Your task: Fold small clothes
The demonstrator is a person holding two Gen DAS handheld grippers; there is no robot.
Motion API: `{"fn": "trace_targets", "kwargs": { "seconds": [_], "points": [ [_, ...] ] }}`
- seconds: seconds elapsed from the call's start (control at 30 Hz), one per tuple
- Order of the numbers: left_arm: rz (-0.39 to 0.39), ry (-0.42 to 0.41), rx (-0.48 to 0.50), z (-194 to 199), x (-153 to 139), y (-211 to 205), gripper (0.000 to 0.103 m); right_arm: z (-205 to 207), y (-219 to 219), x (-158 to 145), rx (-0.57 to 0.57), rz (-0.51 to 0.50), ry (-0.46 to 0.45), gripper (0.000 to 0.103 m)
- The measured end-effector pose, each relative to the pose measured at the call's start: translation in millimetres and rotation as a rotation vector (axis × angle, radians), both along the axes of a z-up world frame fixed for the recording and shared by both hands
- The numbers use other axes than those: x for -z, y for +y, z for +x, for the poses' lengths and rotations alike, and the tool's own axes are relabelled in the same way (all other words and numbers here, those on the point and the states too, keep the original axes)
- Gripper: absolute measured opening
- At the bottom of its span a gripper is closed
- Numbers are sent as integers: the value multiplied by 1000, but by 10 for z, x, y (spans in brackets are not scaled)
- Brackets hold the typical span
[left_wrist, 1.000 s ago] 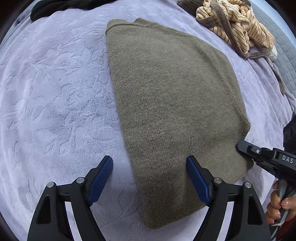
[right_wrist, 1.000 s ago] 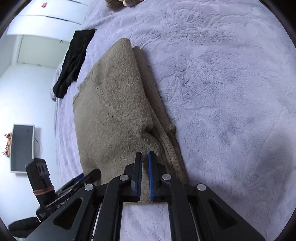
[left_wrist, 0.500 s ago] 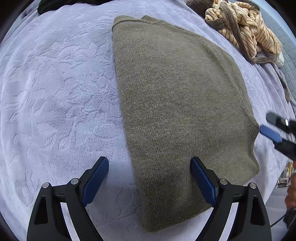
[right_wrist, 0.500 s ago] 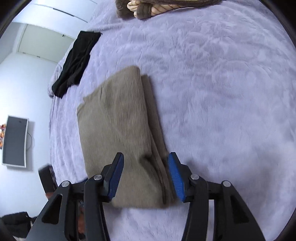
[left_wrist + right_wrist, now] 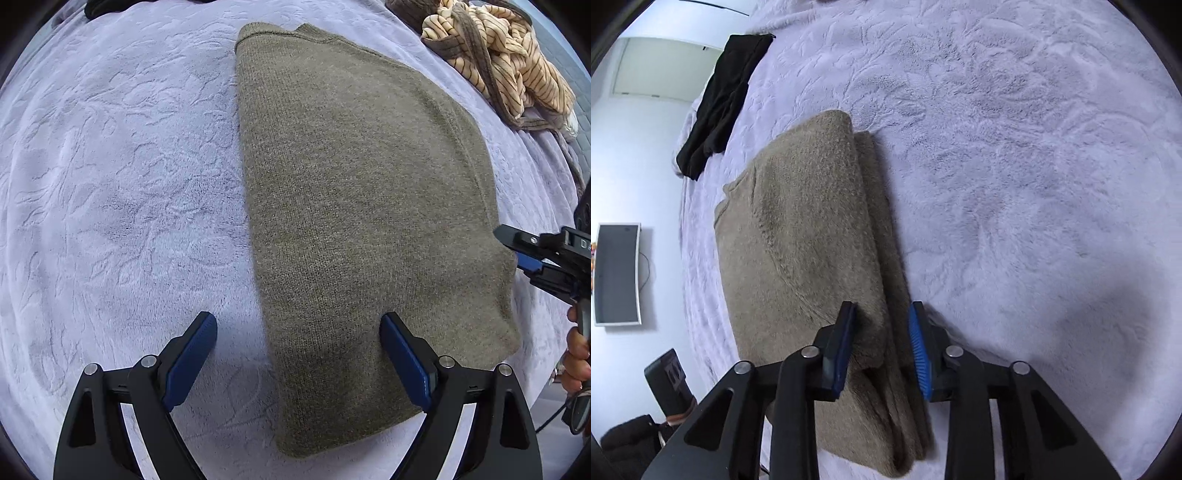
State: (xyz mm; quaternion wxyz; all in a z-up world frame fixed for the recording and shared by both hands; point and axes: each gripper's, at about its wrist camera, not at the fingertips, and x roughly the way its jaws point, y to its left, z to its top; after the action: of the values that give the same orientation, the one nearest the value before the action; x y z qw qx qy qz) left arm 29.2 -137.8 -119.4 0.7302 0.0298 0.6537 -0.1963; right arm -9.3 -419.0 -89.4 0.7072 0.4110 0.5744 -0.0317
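Note:
A folded olive-brown knit sweater (image 5: pixel 362 206) lies flat on the lilac plush bedspread (image 5: pixel 110 184). It also shows in the right wrist view (image 5: pixel 809 240), with its layered folded edge on the right side. My left gripper (image 5: pixel 298 325) is open wide and empty, its jaws straddling the sweater's near left edge from just above. My right gripper (image 5: pixel 882 314) is open, its jaws either side of the sweater's layered right edge at the near corner. It also shows in the left wrist view (image 5: pixel 517 254) at the sweater's right edge.
A crumpled tan striped garment (image 5: pixel 498 59) lies at the far right of the bed. A black garment (image 5: pixel 720 99) lies at the far left. A wall screen (image 5: pixel 617 273) and a dark stand (image 5: pixel 668 380) are beyond the bed's left side.
My right gripper opened, letting go of the sweater's corner, drew back, then came in again around the layered edge. The sweater now lies flat. My left gripper stayed open and shifted slightly.

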Motion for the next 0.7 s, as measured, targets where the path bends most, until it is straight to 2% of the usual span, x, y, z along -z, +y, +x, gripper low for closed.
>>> {"fn": "trace_targets", "kwargs": {
  "seconds": [0.07,0.27,0.37,0.7],
  "points": [
    [18,2,-6,1,6,18,97,-64,-48,-66,-4,3,-7,34],
    [36,6,-15,-1,22,-33,97,-231,-178,-244,-44,-1,-20,35],
    [33,16,-19,13,28,-58,97,-213,-195,-299,-65,3,-29,54],
    [85,6,-54,-17,29,-152,99,-37,-223,-259,-119,20,-24,54]
  ]
}}
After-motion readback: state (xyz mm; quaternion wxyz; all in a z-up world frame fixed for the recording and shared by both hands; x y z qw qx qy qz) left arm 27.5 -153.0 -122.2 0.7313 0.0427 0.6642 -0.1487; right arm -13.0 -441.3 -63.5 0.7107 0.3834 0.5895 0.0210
